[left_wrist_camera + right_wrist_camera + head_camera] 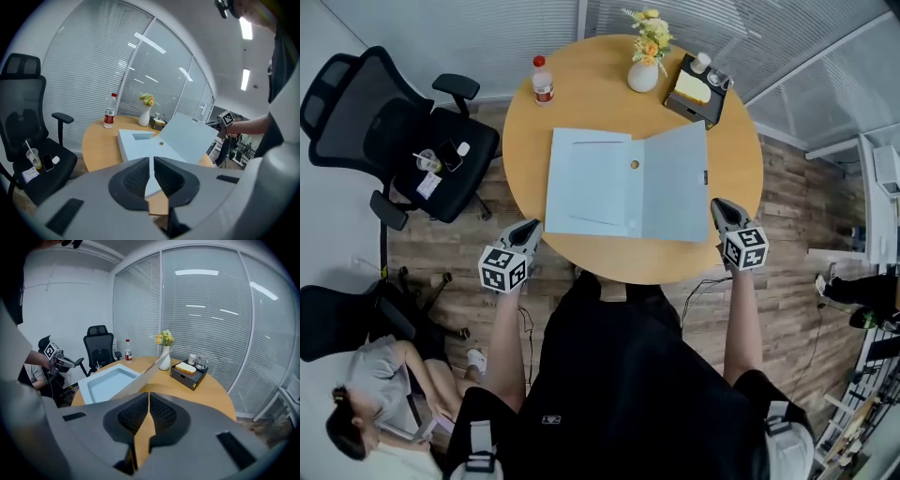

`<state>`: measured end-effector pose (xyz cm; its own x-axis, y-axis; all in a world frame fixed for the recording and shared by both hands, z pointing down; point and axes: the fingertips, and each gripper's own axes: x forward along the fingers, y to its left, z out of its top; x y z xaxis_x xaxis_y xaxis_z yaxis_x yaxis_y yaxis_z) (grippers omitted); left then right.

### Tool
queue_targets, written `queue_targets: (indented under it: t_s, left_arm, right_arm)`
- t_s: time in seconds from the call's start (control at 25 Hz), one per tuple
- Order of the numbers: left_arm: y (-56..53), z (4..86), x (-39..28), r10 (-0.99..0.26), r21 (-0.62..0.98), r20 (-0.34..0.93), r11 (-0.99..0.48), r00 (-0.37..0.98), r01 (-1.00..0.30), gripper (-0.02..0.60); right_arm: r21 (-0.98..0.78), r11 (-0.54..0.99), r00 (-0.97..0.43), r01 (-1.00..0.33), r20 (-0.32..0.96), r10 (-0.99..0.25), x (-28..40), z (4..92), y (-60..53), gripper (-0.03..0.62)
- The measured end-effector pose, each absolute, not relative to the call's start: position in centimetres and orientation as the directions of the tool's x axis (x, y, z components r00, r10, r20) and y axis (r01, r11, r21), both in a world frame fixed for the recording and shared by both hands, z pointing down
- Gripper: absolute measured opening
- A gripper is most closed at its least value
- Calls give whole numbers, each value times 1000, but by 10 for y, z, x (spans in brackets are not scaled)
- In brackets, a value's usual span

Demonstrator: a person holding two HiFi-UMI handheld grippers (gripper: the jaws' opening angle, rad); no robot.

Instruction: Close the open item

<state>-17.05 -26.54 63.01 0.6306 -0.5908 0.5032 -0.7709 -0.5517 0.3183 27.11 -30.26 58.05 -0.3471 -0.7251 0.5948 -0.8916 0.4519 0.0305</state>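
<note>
Office meeting room. Round wooden table (pixel 525 141) with black swivel chairs (pixel 403 131) beside it; glass walls (pixel 206 310) with blinds all round. Wood-look floor (pixel 459 248), strip lights (pixel 244 78) on the ceiling.

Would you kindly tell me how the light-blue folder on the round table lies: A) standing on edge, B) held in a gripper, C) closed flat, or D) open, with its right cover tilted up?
D: the folder lies spread open on the table, and its right cover slopes upward from the fold.
</note>
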Motion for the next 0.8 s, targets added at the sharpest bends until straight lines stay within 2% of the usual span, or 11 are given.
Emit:
queue_targets:
  t_s: [0.04, 0.12, 0.28, 0.4, 0.6, 0.8]
  left_arm:
    - [-268, 635, -170, -585, 318, 515, -547, 626, -774, 27]
    - [-271, 649, -171, -580, 296, 547, -541, 604, -787, 172]
    - [-270, 677, -163, -521, 287, 593, -575, 614, -766, 282]
    - [-253, 699, -150, -420, 283, 650, -640, 633, -714, 323]
    - [-230, 731, -140, -250, 237, 762, -751, 597, -617, 331]
    - [-232, 733, -136, -235, 236, 772, -757, 590, -610, 334]
  right_arm:
    - [36, 461, -351, -887, 595, -723, 270, 580, -308, 8]
    - [45, 473, -356, -880, 596, -720, 270, 580, -318, 8]
    - [45, 478, -364, -877, 588, -722, 268, 583, -339, 8]
    - [28, 480, -376, -877, 582, -721, 263, 582, -348, 8]
    - [24, 515, -412, -857, 568, -712, 246, 576, -360, 8]
    - [29, 558, -454, -830, 548, -703, 227, 567, -369, 8]
